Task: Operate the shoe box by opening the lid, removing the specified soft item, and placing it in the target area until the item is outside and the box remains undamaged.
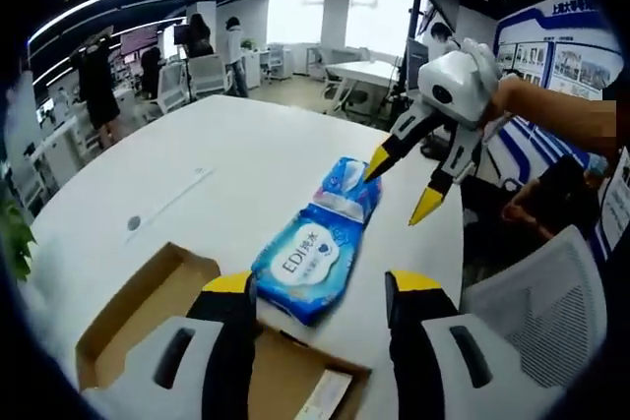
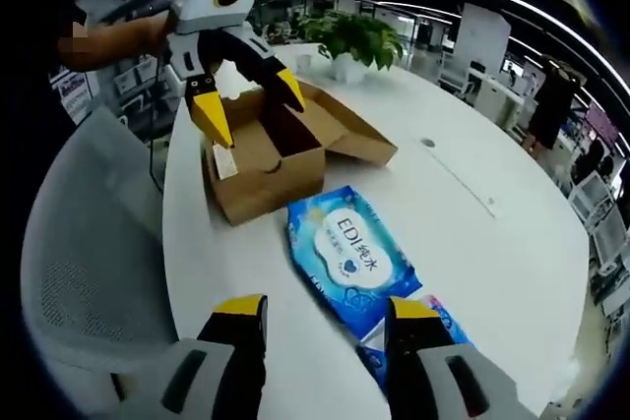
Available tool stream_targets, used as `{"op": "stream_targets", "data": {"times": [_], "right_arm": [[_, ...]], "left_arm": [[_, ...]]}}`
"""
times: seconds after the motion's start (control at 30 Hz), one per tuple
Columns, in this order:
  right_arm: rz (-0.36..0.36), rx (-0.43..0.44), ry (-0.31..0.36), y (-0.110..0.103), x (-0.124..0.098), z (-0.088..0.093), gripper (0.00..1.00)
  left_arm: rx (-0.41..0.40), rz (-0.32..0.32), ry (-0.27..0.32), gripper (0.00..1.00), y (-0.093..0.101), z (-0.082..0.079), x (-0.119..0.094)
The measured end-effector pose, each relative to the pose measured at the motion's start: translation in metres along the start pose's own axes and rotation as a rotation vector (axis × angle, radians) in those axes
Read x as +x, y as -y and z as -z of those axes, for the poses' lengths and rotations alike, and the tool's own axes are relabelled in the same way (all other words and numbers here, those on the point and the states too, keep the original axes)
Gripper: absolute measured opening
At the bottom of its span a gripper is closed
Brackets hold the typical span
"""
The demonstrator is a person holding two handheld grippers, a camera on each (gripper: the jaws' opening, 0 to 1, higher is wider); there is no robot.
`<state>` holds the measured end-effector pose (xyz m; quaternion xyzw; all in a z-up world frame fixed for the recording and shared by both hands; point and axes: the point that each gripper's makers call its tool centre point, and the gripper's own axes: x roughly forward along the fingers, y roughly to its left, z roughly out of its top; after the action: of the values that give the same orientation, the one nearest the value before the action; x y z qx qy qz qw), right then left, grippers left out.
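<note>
A blue soft pack of wipes (image 1: 313, 255) lies flat on the white table (image 1: 236, 154), outside the brown cardboard shoe box (image 1: 138, 317), whose lid is folded open. My left gripper (image 1: 323, 287) is open, its yellow tips either side of the pack's near end. My right gripper (image 1: 400, 187) hovers open just above the pack's far end. In the right gripper view the pack (image 2: 345, 255) lies just ahead of my open right gripper (image 2: 327, 308), with one end running under a jaw. Beyond it stands the open box (image 2: 266, 159), and the left gripper (image 2: 251, 105) hangs open over it.
A grey mesh chair (image 2: 89, 263) stands at the table's edge beside the box, and also appears as chair (image 1: 536, 307). A potted plant (image 2: 349, 38) sits on the table's far end. People stand among desks (image 1: 98, 86) in the office behind.
</note>
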<state>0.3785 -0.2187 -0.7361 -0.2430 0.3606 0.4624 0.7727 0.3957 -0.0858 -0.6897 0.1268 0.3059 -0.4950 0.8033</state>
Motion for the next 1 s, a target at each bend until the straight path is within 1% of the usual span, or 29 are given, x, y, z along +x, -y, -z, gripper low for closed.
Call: {"op": "stream_targets", "data": {"times": [0.07, 0.13, 0.2, 0.27, 0.47, 0.57, 0.73, 1.0], "right_arm": [[-0.019, -0.019, -0.002, -0.005, 0.004, -0.005, 0.47], [-0.035, -0.025, -0.002, -0.008, 0.007, -0.009, 0.47], [-0.058, -0.036, 0.002, -0.015, 0.011, -0.015, 0.47], [-0.080, -0.050, 0.004, -0.021, 0.015, -0.021, 0.49], [-0.130, -0.082, -0.002, -0.035, 0.028, -0.036, 0.50], [-0.153, -0.102, 0.000, -0.041, 0.034, -0.044, 0.52], [-0.188, -0.137, 0.003, -0.053, 0.046, -0.060, 0.53], [-0.216, -0.195, 0.004, -0.063, 0.062, -0.081, 0.53]], "left_arm": [[-0.003, -0.004, 0.004, 0.57, -0.002, 0.007, -0.010], [-0.004, -0.008, 0.008, 0.60, -0.003, 0.011, -0.016], [-0.005, -0.019, 0.009, 0.61, -0.007, 0.019, -0.026], [-0.017, -0.035, 0.013, 0.62, -0.011, 0.026, -0.038], [-0.075, -0.098, 0.061, 0.67, -0.027, 0.040, -0.073], [-0.098, -0.130, 0.069, 0.69, -0.033, 0.050, -0.089], [-0.127, -0.169, 0.087, 0.73, -0.037, 0.061, -0.111], [-0.199, -0.231, 0.113, 0.79, -0.036, 0.081, -0.145]]}}
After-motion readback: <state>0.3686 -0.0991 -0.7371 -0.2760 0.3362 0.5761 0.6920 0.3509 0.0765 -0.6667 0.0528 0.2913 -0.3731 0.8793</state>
